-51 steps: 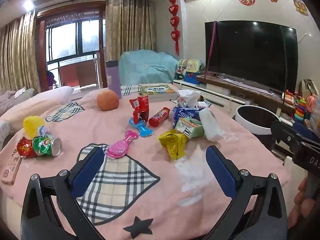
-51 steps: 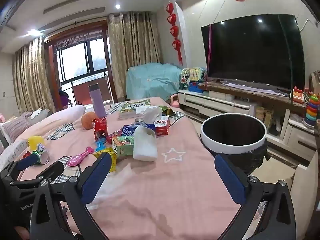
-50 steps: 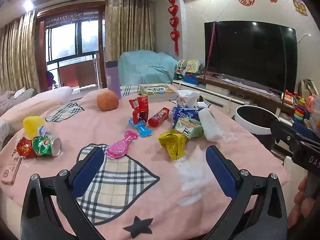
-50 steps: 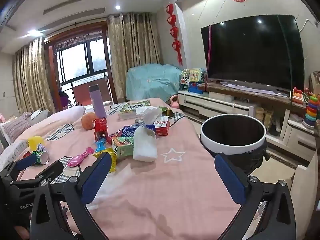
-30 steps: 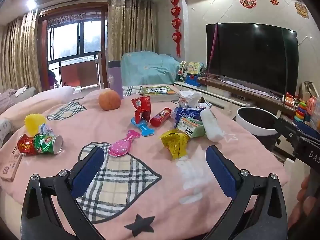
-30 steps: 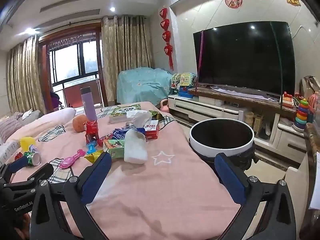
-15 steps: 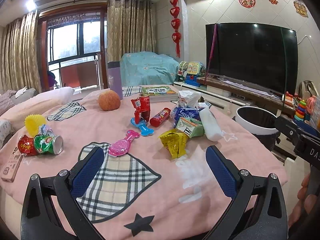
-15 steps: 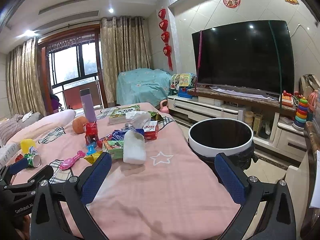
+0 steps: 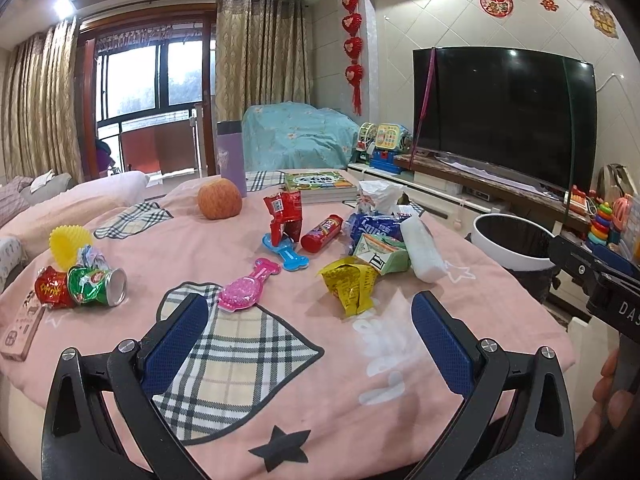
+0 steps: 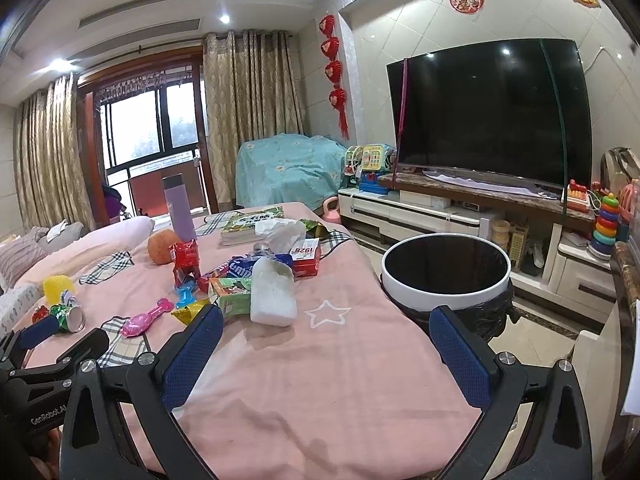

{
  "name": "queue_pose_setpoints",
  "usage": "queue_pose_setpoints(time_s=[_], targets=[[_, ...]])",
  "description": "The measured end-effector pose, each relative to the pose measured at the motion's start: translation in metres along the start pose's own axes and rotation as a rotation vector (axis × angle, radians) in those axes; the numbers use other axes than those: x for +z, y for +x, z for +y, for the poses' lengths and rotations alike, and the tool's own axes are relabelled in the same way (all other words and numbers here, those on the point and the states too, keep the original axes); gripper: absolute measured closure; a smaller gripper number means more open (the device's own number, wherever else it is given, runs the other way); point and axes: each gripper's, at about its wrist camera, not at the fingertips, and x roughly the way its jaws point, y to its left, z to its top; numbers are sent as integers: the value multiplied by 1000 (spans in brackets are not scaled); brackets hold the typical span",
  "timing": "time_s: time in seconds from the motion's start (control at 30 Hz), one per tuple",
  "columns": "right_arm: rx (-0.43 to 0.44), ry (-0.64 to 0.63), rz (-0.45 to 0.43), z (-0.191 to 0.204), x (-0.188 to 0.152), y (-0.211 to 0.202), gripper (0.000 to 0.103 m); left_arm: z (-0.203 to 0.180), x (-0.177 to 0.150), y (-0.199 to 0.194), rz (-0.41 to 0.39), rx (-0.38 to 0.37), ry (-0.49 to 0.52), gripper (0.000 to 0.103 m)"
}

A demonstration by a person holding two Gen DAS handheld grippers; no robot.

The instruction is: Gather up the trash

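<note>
Trash lies scattered on a pink blanket [image 9: 360, 368]: a yellow wrapper [image 9: 352, 284], a green carton [image 9: 384, 254], a white foam block [image 9: 422, 254], a blue packet [image 9: 374, 226], a red tube [image 9: 322, 233], a red packet [image 9: 285, 216] and crushed cans [image 9: 94, 280]. A white-rimmed bin with a black liner [image 10: 444, 272] stands off the blanket's right edge. My left gripper [image 9: 310, 326] is open and empty, short of the yellow wrapper. My right gripper [image 10: 326, 338] is open and empty, between the foam block [image 10: 272, 292] and the bin.
An orange ball [image 9: 220, 199], a purple bottle [image 9: 231, 158], a book [image 9: 320, 186], pink and blue bone toys [image 9: 248, 286] and a yellow cup [image 9: 66, 240] also lie on the blanket. A TV [image 10: 492, 112] on a low cabinet stands to the right. Toys crowd the far right shelf.
Both grippers have shifted only slightly; the right wrist view has drifted so the bin sits a little nearer the centre. Both stay open and empty.
</note>
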Motion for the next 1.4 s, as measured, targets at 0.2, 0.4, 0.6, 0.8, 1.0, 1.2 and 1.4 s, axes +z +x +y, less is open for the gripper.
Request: queue_pose_setpoints(time_s=[0.2,0.4,0.6,0.8,1.0,1.2,1.4], targets=[[4,2,4,1,0,2,0,0,0,1,1,0,0,0],[6,4,5,1,0,2,0,0,0,1,1,1,0,0],[7,4,5,1,0,2,0,0,0,1,1,-1,1,0],[9,5,7,2,0,3,0,0,0,1,2,0,1,0],[15,6,9,4,-2,3,0,-1,-1,2,4,-1,2,0],[26,11,17,4,-2,4,0,-3,-2,5,12,-4,2,0],[45,22,31,2,-2,7,0,-2,-3,9,27,-10,3,0]])
